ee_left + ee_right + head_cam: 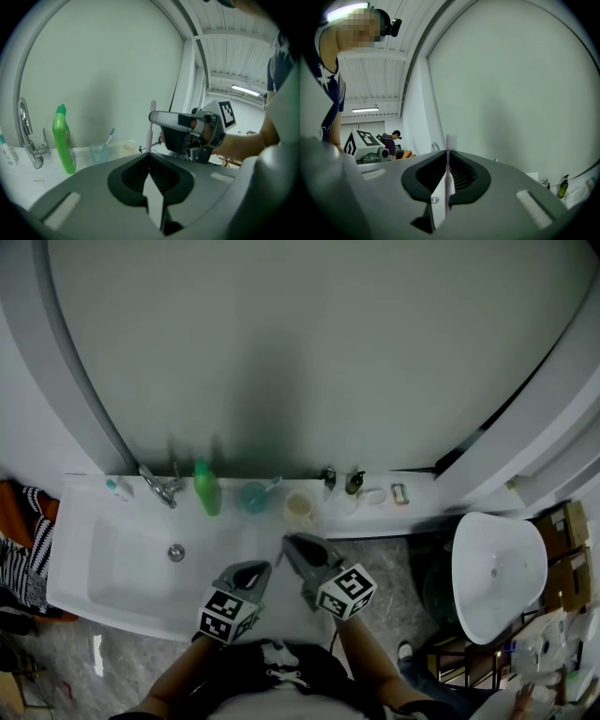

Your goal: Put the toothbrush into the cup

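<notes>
My right gripper (447, 152) pinches the pink toothbrush (449, 161) upright at the frame's middle; my left gripper (149, 155) is squeezed together, empty.

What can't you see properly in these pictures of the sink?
- Lower handle of the pink toothbrush: right gripper view, hidden inside the jaws of the right gripper.
- Inside of the cream cup: head view, too small.
- Labels on the small bottles: head view, too small and blurred.

A green bottle (206, 491) stands just right of the faucet (161, 489) behind the white sink (108, 568).
</notes>
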`<state>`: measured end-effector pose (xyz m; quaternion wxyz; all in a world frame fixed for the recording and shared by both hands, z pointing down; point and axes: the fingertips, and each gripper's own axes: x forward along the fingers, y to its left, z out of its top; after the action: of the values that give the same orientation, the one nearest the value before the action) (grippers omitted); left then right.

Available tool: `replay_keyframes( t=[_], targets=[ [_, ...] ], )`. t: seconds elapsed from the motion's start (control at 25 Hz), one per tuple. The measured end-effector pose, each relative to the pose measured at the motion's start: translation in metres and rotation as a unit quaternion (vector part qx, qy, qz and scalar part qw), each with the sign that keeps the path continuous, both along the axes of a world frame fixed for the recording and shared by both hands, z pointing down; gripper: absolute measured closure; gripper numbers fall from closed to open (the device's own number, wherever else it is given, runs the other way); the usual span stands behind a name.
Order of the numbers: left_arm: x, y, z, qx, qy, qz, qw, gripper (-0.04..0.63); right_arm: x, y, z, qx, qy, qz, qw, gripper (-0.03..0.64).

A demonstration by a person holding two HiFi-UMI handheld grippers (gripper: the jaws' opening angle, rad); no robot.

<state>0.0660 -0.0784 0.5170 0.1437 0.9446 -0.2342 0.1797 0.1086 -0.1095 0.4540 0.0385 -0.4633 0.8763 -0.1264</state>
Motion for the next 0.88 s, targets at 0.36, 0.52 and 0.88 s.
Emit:
replay_keyframes(
  t=[0.36,0.52,0.88],
  targets=[
    [0.004,-0.011,0.004,-0.01,-0.001,0.0,1.0,0.595,0.01,-0.02,-0.006,0.01,0.007,0.004,1.0,0.592],
    [0.005,-0.012,0.006,-0.015,-0.003,-0.001,0.9999,0.595,0.015,-0.026,-0.008,0.011,0.008,0.007,1.0,0.592],
    [0.005,-0.013,0.013,-0.026,-0.007,0.0,0.9996,0.595,0.025,-0.043,-0.009,0.016,0.016,0.015,1.0,0.592]
  ],
)
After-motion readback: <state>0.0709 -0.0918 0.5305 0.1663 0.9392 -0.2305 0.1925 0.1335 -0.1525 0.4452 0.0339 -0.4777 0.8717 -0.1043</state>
